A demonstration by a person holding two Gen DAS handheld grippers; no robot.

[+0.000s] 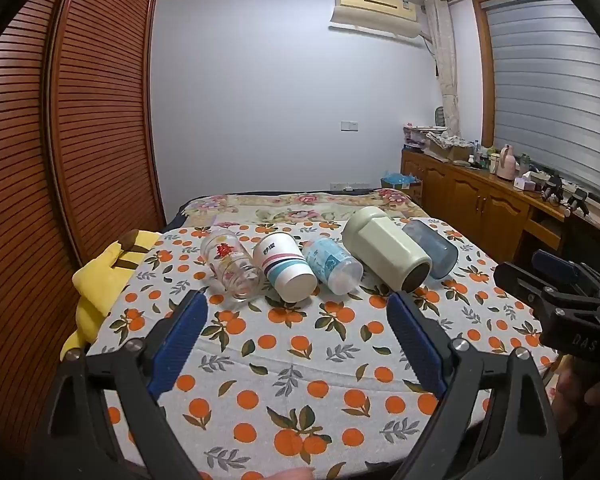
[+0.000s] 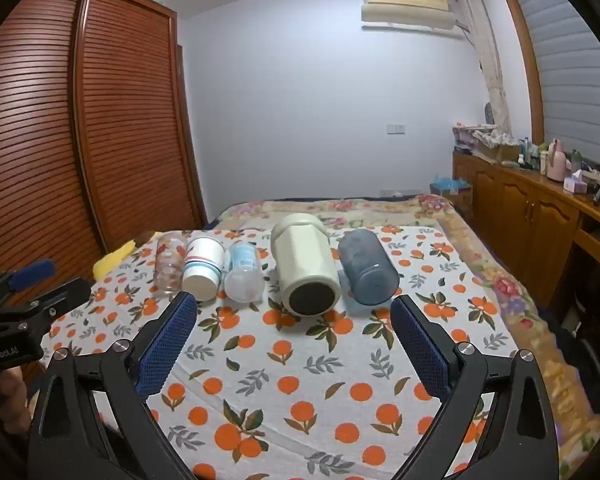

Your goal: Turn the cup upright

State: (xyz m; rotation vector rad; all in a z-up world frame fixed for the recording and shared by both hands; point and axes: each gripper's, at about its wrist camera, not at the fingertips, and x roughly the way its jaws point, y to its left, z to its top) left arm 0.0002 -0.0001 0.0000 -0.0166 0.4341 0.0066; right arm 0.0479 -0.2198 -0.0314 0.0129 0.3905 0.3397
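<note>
Several cups lie on their sides in a row on the orange-print cloth [image 1: 300, 360]: a clear glass with red print [image 1: 231, 266], a white striped paper cup [image 1: 285, 266], a clear cup with a blue label [image 1: 332, 265], a large cream mug [image 1: 388, 254] and a blue-grey tumbler [image 1: 434, 252]. The right wrist view shows them too: glass [image 2: 169, 260], paper cup [image 2: 202, 268], blue-label cup [image 2: 243, 272], cream mug [image 2: 306, 268], tumbler [image 2: 366, 266]. My left gripper [image 1: 298, 304] is open and empty, short of the row. My right gripper [image 2: 294, 312] is open and empty, before the cream mug.
A yellow plush toy [image 1: 100, 280] lies at the cloth's left edge. A slatted wooden wardrobe [image 1: 60, 140] stands on the left. A wooden sideboard [image 1: 480, 196] with clutter runs along the right. A floral blanket [image 1: 300, 206] covers the bed behind the cups.
</note>
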